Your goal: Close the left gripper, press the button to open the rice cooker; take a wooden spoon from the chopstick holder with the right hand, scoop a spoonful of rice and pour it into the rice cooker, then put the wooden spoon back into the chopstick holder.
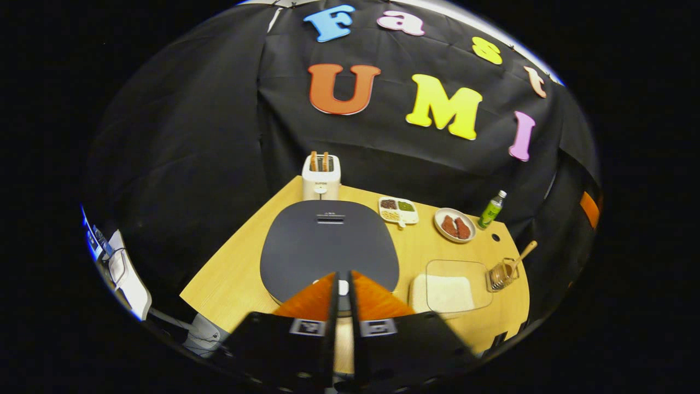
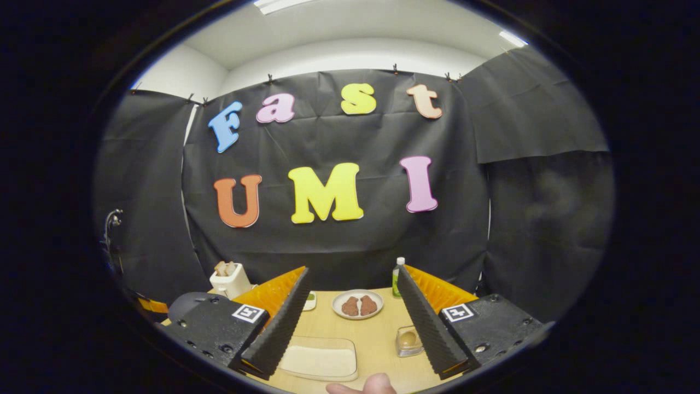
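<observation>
Left hand-held gripper [image 1: 342, 284]: fingers pressed together, tips over the white button at the rice cooker's front edge.
Rice cooker [image 1: 328, 243]: flat, rounded dark matte lid, down.
Right hand-held gripper [image 2: 354, 306]: ridged fingers spread wide, holding nothing.
Wooden spoon [image 1: 524, 255]: upright in the clear chopstick holder [image 1: 502, 273].
Rice [image 1: 443, 293]: white, in a clear rectangular container.
Surface [image 1: 229, 273]: pale wood grain.

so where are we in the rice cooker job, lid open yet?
Done: left gripper is shut, fingers together. In hand: it sits over the rice cooker front button; lid still down. Left: right gripper is open and holds nothing; wooden spoon stands in the chopstick holder, rice tray untouched.
</observation>
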`<state>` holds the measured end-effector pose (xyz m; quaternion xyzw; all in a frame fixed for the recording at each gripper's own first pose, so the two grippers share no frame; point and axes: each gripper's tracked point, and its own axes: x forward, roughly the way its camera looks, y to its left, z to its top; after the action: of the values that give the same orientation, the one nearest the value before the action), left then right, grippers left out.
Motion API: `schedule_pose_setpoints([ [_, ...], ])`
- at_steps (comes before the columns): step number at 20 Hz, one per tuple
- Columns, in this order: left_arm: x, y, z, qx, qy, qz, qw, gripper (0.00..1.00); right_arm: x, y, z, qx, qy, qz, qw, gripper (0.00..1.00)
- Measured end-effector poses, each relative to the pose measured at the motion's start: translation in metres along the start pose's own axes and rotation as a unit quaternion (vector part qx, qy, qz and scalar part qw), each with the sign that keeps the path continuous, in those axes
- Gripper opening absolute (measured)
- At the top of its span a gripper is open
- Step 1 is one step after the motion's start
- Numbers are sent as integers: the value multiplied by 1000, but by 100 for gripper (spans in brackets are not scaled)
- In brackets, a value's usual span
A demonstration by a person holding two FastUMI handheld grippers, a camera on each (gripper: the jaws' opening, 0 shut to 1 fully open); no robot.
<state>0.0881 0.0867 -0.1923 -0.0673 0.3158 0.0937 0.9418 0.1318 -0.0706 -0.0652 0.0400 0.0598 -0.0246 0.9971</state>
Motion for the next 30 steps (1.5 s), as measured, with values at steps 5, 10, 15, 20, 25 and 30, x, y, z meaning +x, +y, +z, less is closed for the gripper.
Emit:
schedule_pose_setpoints([
  [5, 25, 2, -10, -15, 41, -19, 999, 0, 9, -10, -12, -3, 17, -11, 1000, 100],
  [10, 48, 4, -21, -18, 73, -25, 997, 0, 14, -11, -15, -8, 24, -9, 1000, 100],
  [15, 51, 2, -35, -48, 100, -44, 993, 0, 16, -12, -14, -7, 19, -14, 1000, 99],
  [20, 53, 4, -43, -35, 124, -51, 990, 1, 15, 9, -24, -6, 31, 6, 999, 100],
  [25, 54, 2, -37, -25, 83, -35, 996, 0, 11, 29, -14, -12, 16, 33, 999, 100],
  [30, 32, -1, -3, -47, 13, -47, 998, 0, 6, 47, 9, -28, 1, 54, 998, 99],
])
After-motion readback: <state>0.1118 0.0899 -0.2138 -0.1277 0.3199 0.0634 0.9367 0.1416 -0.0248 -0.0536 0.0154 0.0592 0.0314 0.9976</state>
